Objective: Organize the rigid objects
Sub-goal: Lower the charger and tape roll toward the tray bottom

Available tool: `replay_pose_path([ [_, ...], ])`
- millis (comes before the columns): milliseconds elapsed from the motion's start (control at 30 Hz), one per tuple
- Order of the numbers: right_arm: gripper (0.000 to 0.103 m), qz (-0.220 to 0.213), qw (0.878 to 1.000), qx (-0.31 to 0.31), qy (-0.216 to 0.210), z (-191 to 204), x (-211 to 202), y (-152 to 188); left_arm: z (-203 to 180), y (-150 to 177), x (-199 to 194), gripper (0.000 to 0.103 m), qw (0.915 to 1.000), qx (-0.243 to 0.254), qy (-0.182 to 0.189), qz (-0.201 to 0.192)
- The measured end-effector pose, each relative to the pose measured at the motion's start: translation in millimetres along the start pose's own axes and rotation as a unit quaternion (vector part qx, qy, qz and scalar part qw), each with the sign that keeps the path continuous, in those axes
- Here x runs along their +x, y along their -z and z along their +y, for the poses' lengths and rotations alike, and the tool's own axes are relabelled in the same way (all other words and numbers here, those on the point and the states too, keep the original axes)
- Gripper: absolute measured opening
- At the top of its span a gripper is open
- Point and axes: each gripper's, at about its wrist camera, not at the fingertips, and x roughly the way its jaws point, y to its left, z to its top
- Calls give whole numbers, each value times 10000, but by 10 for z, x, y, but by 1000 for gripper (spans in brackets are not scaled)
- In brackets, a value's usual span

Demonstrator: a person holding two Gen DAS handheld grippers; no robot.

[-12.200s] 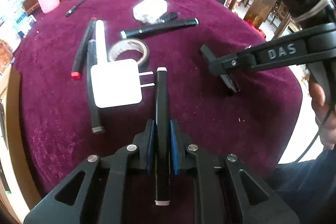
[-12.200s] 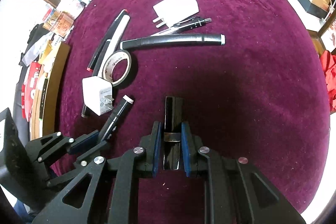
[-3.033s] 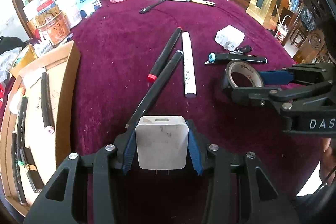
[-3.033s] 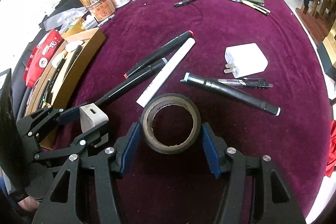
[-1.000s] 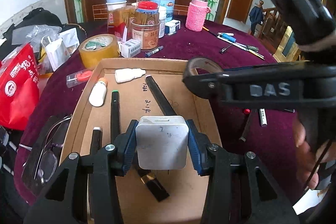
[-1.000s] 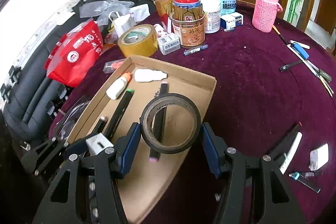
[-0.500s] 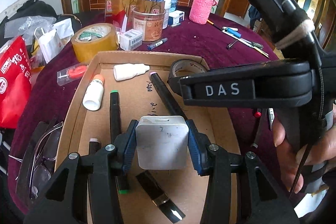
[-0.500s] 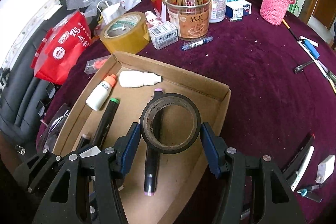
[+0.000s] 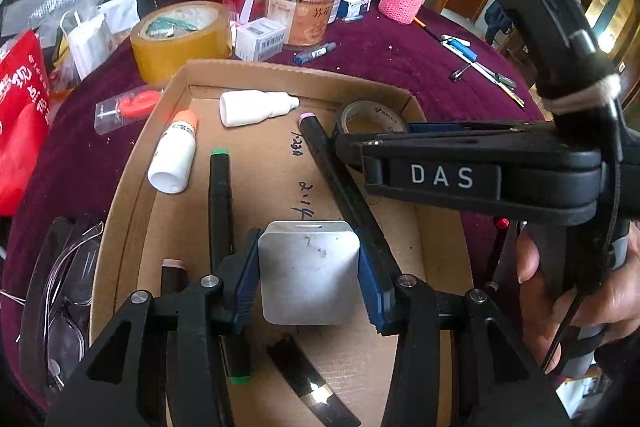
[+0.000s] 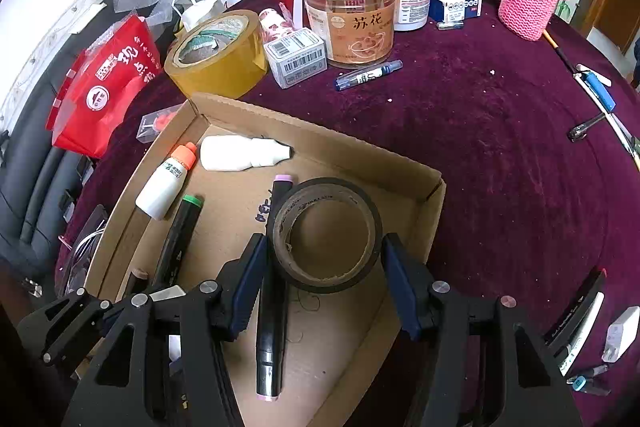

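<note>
I've brought both loads down over the box [image 10: 434, 195]: left gripper [image 9: 308, 283] clenched on the charger [image 9: 308, 279] mid-box, right gripper [image 10: 320, 267] gripping the tape [image 10: 326, 235] near its far right corner; release comes next.

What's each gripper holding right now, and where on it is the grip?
The left gripper clamps the white charger block by its two opposite flat sides. The right gripper pinches the dark tape roll across its outer rim.
</note>
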Motion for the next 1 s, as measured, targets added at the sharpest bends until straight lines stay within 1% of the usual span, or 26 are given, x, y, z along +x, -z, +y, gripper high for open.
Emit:
replay_pose_path([
  [167,53,4,10000,3,18,0,21,-22,-25,-26,80,43,9999,52,-30,123],
  [300,53,-14,10000,38,33,-8,43,-52,17,-42,126,43,9997,-47,-2,232],
  [467,53,80,10000,25,44,18,90,-35,57,-49,183,43,9992,-146,-13,379],
  [800,53,127,9999,19,82,29,43,-32,54,-41,178,43,9992,-99,-37,375],
  [1000,53,72,9999,69,127,-3,-43,4,44,-33,176,44,9993,-71,-71,370],
])
